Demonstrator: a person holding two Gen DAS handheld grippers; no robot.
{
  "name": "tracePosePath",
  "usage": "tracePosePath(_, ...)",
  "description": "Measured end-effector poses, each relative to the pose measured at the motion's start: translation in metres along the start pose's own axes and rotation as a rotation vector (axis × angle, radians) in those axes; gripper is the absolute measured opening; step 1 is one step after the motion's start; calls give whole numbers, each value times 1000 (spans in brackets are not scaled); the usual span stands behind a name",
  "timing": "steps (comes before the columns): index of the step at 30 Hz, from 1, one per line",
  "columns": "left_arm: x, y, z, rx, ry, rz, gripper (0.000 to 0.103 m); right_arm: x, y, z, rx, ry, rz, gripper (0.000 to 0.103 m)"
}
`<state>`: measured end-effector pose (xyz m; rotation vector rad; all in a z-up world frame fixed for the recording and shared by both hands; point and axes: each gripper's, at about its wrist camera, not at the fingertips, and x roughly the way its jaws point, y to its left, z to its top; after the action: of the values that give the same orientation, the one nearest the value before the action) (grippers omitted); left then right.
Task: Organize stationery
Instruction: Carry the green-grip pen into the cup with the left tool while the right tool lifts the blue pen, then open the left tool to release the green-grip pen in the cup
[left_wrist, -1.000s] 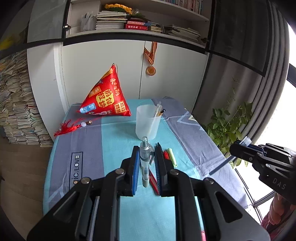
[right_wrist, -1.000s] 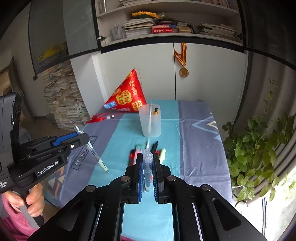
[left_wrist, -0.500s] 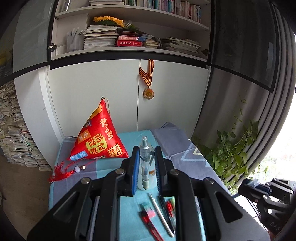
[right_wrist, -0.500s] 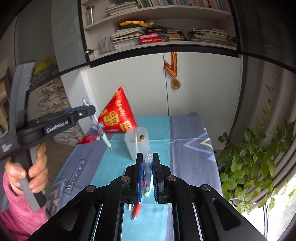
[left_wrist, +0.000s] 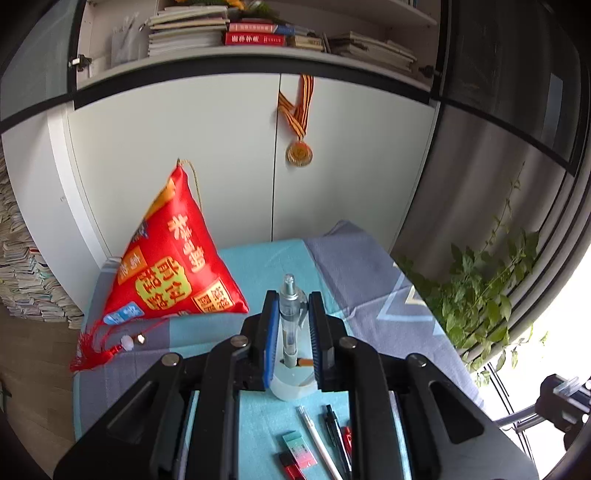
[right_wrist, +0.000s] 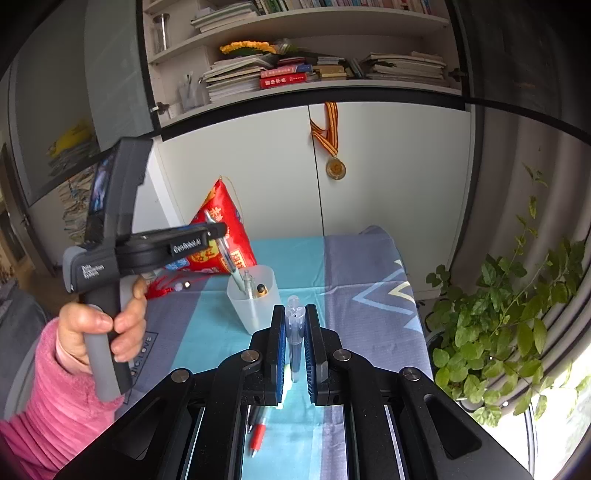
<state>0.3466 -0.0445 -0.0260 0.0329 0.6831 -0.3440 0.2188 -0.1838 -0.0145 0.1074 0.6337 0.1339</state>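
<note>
**Two pens held above the blue-and-grey table**

On my far left I see stacks of paper (left_wrist: 18, 266) piled against the wall. A hand in a pink sleeve (right_wrist: 96, 325) holds my left gripper (right_wrist: 218, 232), which pinches a clear-barrelled click pen (left_wrist: 289, 321); seen from the right wrist, its tip dips into the mouth of the translucent plastic pen cup (right_wrist: 255, 301), where two other pens already stand. Behind the cup a red pyramid-shaped pouch with yellow lettering (left_wrist: 173, 266) sits near the back of the table, its red tassel (left_wrist: 96, 347) trailing over the cloth. The table (left_wrist: 365, 288) wears a cloth in teal and grey bands. A white cabinet (left_wrist: 177, 140) stands behind, with a gold medal on a striped ribbon (left_wrist: 299, 153) hanging at its door seam and books (right_wrist: 284, 79) shelved above. My right gripper (right_wrist: 294, 328) is pressed tight on a blue-tinted clear pen (right_wrist: 295, 343). Loose pens and a pastel eraser (left_wrist: 299, 448) lie on the teal band in front of the cup. A leafy green plant (right_wrist: 498, 325) stands at the right by the window.
</note>
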Motion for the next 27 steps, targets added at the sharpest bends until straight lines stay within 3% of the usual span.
tracePosePath(8,11,-3,-20,6,78,-7,14,4,3,-3,-2,14,20,10)
tracePosePath(23,9,-7,-44,5,126,-26,15,-12,15,-9,-13,8,20,10)
tracePosePath(27,-16,0,-51,-6,77,-16,29,-16,17,-9,-15,1,15,10)
